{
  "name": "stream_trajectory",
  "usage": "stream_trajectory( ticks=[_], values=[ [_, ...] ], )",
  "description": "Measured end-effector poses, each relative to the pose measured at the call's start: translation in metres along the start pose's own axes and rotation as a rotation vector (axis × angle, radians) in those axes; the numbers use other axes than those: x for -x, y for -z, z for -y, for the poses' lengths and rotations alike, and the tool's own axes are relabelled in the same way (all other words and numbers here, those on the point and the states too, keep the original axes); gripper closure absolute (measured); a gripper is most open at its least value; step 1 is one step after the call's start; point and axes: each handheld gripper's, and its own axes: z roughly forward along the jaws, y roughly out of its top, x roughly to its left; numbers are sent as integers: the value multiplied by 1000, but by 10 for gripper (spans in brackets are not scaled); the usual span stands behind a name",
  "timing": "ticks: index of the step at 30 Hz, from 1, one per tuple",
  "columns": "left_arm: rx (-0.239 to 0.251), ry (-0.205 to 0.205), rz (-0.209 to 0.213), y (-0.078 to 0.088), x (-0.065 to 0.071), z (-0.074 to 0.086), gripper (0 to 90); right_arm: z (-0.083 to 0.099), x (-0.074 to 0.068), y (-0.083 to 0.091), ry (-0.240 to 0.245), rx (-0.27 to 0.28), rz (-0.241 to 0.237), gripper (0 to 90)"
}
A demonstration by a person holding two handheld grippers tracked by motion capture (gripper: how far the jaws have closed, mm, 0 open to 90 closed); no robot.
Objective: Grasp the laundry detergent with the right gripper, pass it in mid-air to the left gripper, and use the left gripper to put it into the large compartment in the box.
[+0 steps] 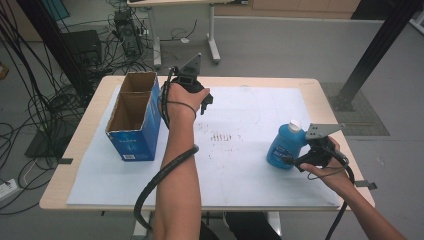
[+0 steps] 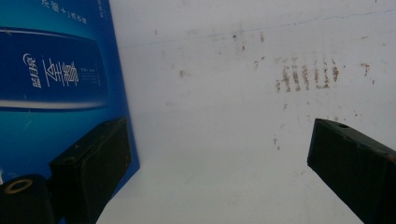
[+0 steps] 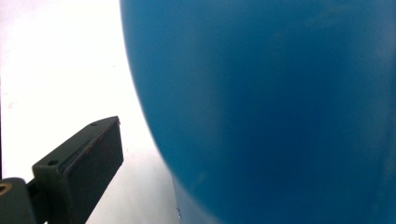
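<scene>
Jaws parted around one blue bottle (image 1: 283, 146); one box (image 1: 135, 116).

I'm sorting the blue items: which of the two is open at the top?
The blue cardboard box at the table's left, its brown inside showing; the blue bottle at the right wears a white cap.

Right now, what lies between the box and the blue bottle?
In the high view, just bare white mat with brown specks lies between box and blue bottle.
</scene>
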Motion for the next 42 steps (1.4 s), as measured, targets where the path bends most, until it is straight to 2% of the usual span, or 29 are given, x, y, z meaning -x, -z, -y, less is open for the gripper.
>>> stream_trajectory(
  ticks=[42],
  values=[
    [11, 1, 0, 2, 0, 0, 69, -1, 0, 0, 0, 7, 8, 20]
  ],
)
